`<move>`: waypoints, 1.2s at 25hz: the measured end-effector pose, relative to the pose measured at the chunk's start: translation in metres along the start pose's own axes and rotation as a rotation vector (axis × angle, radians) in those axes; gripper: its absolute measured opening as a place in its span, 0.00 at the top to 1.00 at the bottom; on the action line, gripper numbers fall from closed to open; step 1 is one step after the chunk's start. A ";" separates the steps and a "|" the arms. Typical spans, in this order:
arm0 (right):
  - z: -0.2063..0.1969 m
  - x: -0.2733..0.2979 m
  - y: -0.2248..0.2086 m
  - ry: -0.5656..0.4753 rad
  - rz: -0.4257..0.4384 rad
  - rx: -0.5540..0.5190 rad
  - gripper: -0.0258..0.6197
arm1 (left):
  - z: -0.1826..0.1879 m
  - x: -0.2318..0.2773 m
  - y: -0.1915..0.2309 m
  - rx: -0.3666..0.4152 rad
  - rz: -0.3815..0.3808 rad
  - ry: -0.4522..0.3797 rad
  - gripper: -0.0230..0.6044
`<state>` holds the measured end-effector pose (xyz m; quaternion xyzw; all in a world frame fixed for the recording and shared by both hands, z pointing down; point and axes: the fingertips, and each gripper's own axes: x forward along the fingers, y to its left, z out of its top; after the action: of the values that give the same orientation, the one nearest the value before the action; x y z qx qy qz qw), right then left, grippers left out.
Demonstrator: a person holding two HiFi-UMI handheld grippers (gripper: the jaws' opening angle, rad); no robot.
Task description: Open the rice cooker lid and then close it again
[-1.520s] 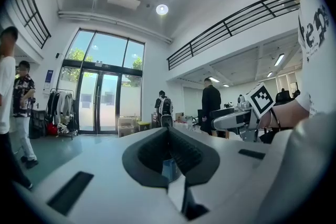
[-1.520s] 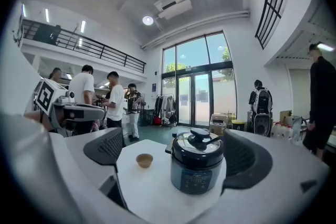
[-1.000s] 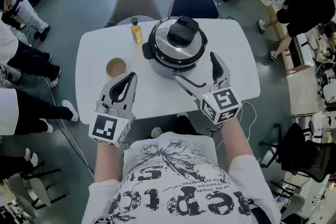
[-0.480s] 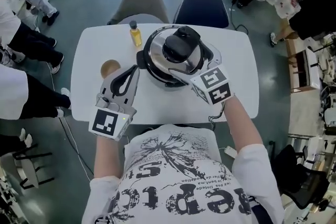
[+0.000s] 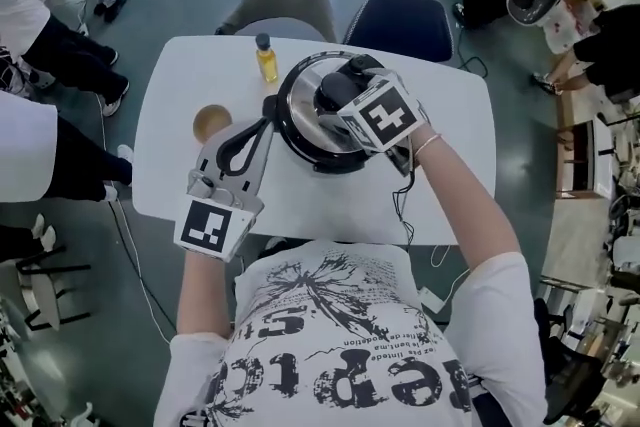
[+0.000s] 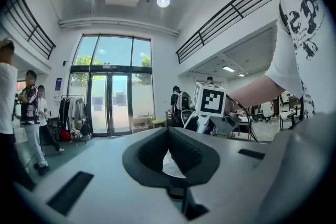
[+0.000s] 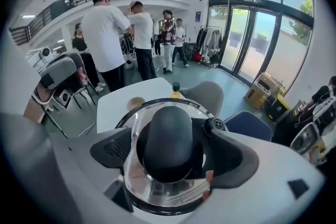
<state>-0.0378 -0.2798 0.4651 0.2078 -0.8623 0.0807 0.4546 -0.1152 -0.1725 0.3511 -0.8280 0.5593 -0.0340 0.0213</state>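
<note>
cooker [image 5: 303, 123]: sitting mid-tabletop [image 5: 180, 85], steel lid [image 7: 157, 189] lying shut on it.
knob [image 5: 335, 91]: black, standing at the lid's centre.
right hand-held gripper [image 7: 170, 152]: reaching in from the cooker's 4 o'clock and pointing steeply down over the lid; its jaws are spread and closing, straddling the knob, with the pads not yet pressing it.
left hand-held gripper [image 5: 257, 129]: lying level at the cooker's 8 o'clock, jaws pressed together at the tips and pinching nothing; the tips are sitting just beside the cooker's wall, and I cannot tell whether they are touching it.
bottle [image 5: 266, 58]: standing upright near the cooker's 11 o'clock.
cup [image 5: 210, 122]: sitting at the cooker's 9 o'clock, beside the left hand-held gripper.
chairs: grey chair [image 5: 285, 0] and blue chair [image 5: 400, 20] standing behind the tabletop at 12 o'clock.
</note>
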 end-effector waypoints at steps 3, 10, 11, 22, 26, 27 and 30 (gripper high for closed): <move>0.000 0.008 -0.004 0.057 0.003 -0.006 0.24 | 0.000 0.002 0.002 0.000 0.007 -0.001 0.94; 0.001 0.019 -0.003 0.124 0.080 0.068 0.39 | 0.001 0.006 0.005 0.010 0.011 -0.004 0.94; 0.000 0.019 -0.003 0.124 0.089 0.070 0.40 | 0.002 0.007 0.003 0.013 0.009 -0.006 0.94; 0.002 0.019 0.000 0.141 0.083 0.105 0.51 | 0.011 0.011 -0.004 0.051 -0.025 -0.020 0.94; 0.004 0.018 -0.002 0.131 0.077 0.127 0.51 | 0.016 0.010 -0.004 0.048 -0.030 -0.025 0.94; 0.005 0.018 -0.004 0.125 0.075 0.136 0.51 | 0.015 0.009 -0.003 0.046 -0.029 -0.021 0.94; 0.007 0.013 -0.007 0.109 0.078 0.152 0.51 | 0.014 0.004 0.000 0.045 -0.019 -0.007 0.94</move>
<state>-0.0470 -0.2920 0.4712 0.2031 -0.8351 0.1747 0.4805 -0.1122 -0.1763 0.3377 -0.8326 0.5506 -0.0440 0.0414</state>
